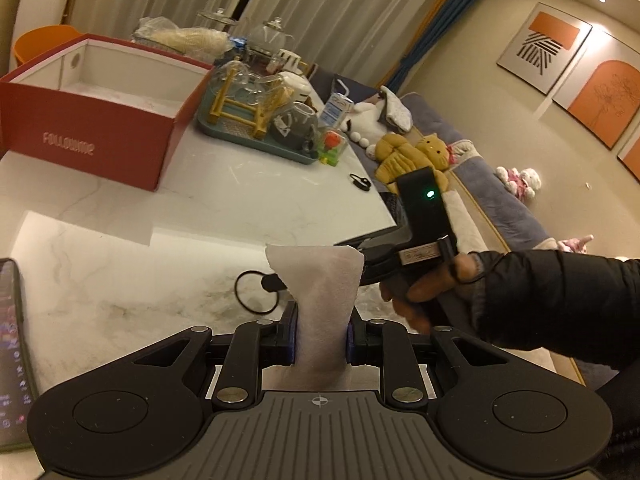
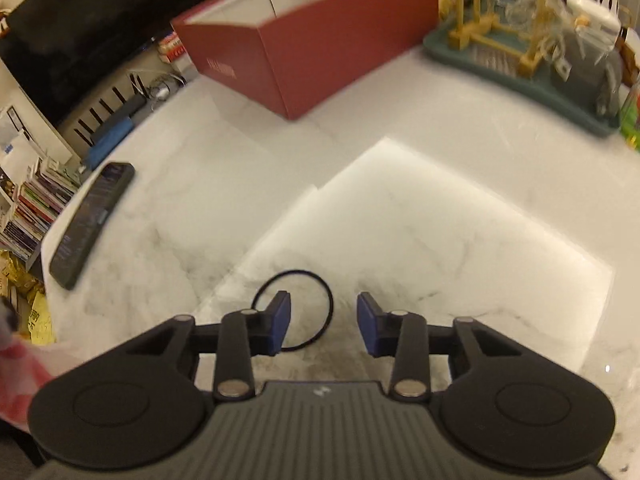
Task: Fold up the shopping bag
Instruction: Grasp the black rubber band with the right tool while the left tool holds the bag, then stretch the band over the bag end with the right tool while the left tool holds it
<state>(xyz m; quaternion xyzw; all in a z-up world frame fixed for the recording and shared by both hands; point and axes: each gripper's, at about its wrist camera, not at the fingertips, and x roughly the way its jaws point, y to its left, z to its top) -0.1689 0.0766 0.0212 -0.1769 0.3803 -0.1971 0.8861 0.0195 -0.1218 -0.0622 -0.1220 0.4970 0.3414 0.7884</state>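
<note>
In the left wrist view my left gripper (image 1: 320, 340) is shut on a folded white shopping bag (image 1: 320, 292), which stands upright between the fingers above the marble table. The right gripper's black body (image 1: 420, 236) sits just right of the bag's top, held by a hand in a dark sleeve. In the right wrist view my right gripper (image 2: 324, 320) is open and empty over the table, with a black hair band (image 2: 316, 280) lying under its left finger. A pink-white piece of bag (image 2: 24, 368) shows blurred at the left edge.
A red open box (image 1: 92, 128) stands at the back left of the white marble table (image 1: 200, 208). A teal tray (image 1: 256, 136) with glassware sits beside it. A phone (image 2: 90, 220) lies near the left edge. A small black clip (image 1: 360, 180) lies near the right edge.
</note>
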